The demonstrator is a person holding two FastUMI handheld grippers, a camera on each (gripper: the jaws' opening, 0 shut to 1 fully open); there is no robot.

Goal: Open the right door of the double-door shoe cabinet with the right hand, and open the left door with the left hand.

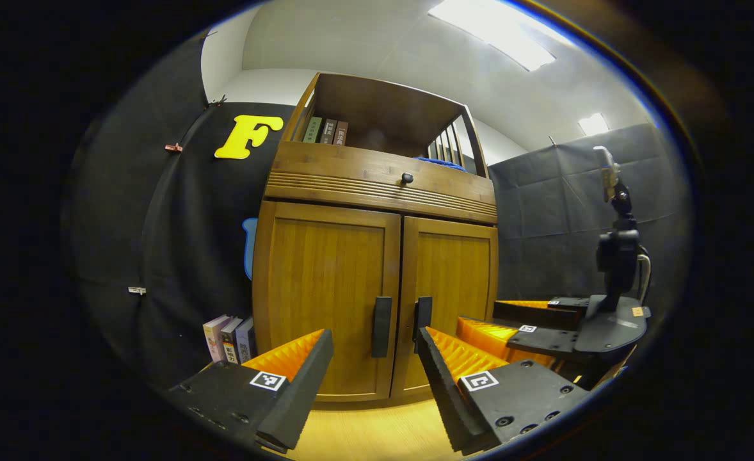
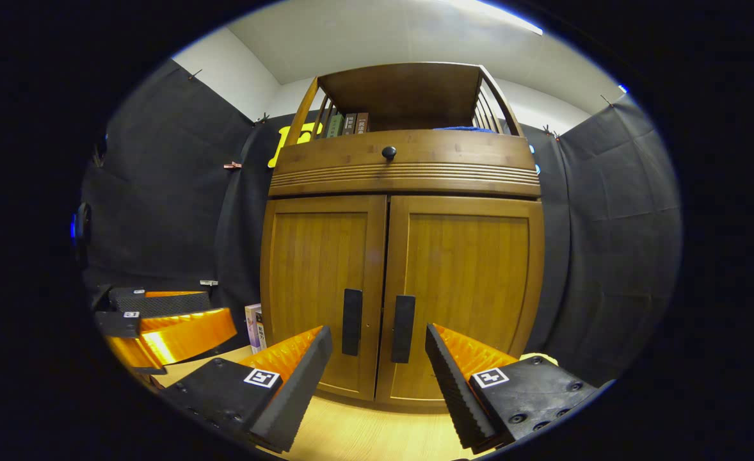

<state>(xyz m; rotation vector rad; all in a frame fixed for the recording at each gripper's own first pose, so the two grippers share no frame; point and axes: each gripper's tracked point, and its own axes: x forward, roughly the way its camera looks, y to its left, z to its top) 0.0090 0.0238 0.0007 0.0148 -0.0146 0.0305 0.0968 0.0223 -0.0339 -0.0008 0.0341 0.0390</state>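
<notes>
The right tongs (image 2: 377, 358) stand wide, with nothing between the jaws, and look straight at the meeting line of the two doors. The right door's handle (image 2: 403, 328) lies dead ahead and a touch to the right of centre, between the fingertips but clear of them; it is a dark bar set upright, so its long axis runs top to bottom and the jaws would have to close on it from either side. The left tongs (image 1: 374, 349) are also wide and hold nothing. The left door's handle (image 1: 381, 326) sits right ahead of them, upright too, just beside the centre seam. From this side the right tongs (image 1: 537, 326) show lower right, seemingly about level with the left pair, though the fisheye makes that hard to judge.

Both doors look fully shut: the right door (image 2: 466, 288) and the left door (image 2: 322, 282) are flush, panelled, warm yellow-brown wood with dark bar handles close together at the seam. The shoe cabinet (image 2: 406, 173) stands on a pale wooden floor (image 2: 364, 435), with a knobbed drawer (image 2: 388, 152) above the doors.
</notes>
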